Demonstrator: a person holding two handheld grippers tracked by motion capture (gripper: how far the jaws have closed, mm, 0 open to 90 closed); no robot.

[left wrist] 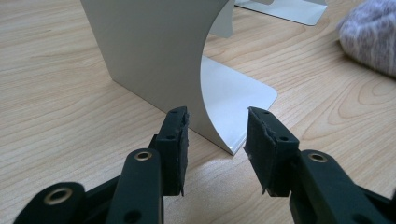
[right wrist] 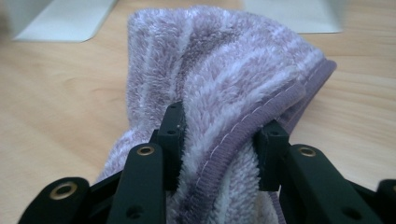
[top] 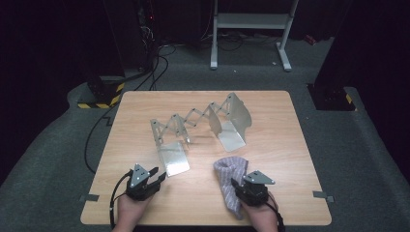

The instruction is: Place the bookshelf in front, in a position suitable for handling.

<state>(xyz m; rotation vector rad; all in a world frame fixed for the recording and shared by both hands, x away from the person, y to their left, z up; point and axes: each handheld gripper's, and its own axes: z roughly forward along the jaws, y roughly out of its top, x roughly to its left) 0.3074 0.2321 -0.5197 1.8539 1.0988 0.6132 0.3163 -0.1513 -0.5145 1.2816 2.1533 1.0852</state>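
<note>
High view: a wooden table [top: 203,188] carries an expandable metal bookend rack [top: 198,126], its scissor lattice running from about 8 o'clock up to 2 o'clock across the middle. The right gripper [top: 238,185] sits at the near edge toward 5 o'clock, closed on a purple striped towel [top: 231,171] that is bunched into a long roll. The towel's long axis runs roughly 12 to 6 o'clock, one end poking ahead of the gripper, the other trailing past the hand. The left gripper [top: 155,175] rests at 7 o'clock, pointing toward the rack's near plate.

Left gripper view: the jaws stand partly apart with nothing between them; the plate's rounded base corner [left wrist: 233,93] lies just ahead at 12 o'clock. The towel shows at 2 o'clock.

Right gripper view: both pads press into the towel [right wrist: 224,70], its stitched hem crossing between them, and the bulk rises toward 12 o'clock.

The right hand is plainly nearer the towel; the rack lies ahead at 11 o'clock from it.
</note>
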